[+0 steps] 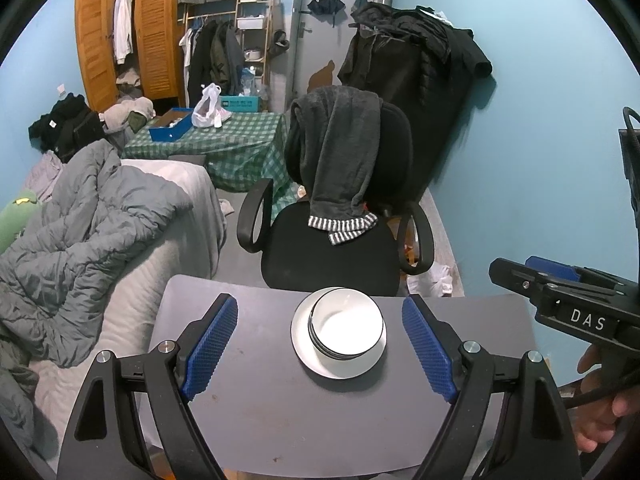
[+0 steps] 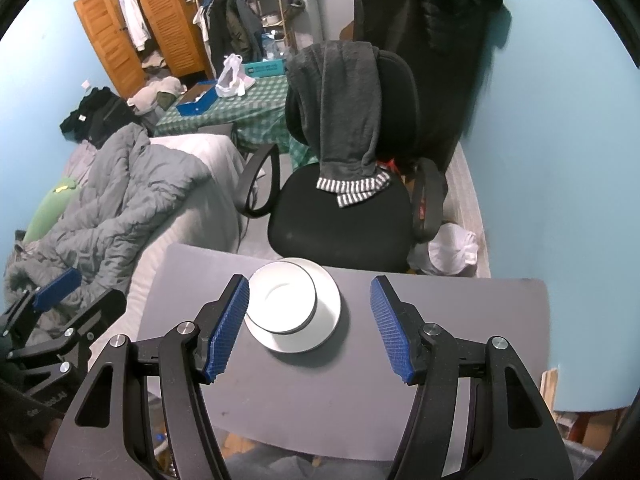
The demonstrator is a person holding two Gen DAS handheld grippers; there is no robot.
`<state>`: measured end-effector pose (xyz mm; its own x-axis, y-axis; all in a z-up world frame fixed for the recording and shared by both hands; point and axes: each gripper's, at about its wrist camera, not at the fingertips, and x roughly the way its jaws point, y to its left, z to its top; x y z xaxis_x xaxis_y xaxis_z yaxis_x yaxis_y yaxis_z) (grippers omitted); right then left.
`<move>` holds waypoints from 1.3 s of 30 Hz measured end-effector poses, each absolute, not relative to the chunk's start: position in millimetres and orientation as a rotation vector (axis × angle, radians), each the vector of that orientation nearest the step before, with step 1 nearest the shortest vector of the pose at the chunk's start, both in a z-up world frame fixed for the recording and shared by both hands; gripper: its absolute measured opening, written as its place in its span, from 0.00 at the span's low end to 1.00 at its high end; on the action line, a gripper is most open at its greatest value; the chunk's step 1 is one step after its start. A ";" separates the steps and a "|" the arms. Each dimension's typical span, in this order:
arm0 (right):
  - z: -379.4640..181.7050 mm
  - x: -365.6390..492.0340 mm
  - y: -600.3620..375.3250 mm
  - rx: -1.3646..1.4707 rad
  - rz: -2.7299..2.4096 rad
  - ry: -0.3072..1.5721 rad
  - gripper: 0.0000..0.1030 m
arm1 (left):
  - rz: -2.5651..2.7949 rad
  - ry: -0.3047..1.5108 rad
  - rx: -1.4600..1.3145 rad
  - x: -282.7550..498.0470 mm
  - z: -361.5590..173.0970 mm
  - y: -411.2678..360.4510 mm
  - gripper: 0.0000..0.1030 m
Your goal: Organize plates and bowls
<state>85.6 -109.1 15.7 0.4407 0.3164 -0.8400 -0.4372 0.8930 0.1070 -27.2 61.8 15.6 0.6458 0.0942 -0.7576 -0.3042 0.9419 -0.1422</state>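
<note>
A stack of white bowls with dark rims (image 1: pixel 346 326) sits nested on a white plate (image 1: pixel 301 340) near the far edge of the grey table (image 1: pixel 280 412). It also shows in the right wrist view as the bowls (image 2: pixel 280 298) on the plate (image 2: pixel 328 304). My left gripper (image 1: pixel 320 344) is open and empty, its blue pads either side of the stack and above the table. My right gripper (image 2: pixel 308 320) is open and empty, held over the table just short of the stack. Each gripper shows at the edge of the other's view.
A black office chair (image 1: pixel 332 248) with a grey garment over its back stands just beyond the table. A bed with a grey duvet (image 1: pixel 88 232) lies to the left. A blue wall (image 1: pixel 540 160) is close on the right.
</note>
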 end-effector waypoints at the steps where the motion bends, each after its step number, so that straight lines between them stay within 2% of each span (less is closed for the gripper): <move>1: 16.1 85.4 -109.3 -0.134 0.468 1.012 0.60 | 0.229 0.841 -0.266 -28.3 15.7 61.3 0.83; 39: 21.8 73.1 -112.3 -0.129 0.475 1.016 0.60 | 0.238 0.900 -0.257 -37.6 15.3 57.8 0.83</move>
<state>73.1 -112.3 21.8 0.4347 0.3217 -0.8412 -0.4396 0.8910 0.1135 -37.6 57.8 15.3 0.5997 0.0955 -0.7945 -0.3095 0.9433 -0.1203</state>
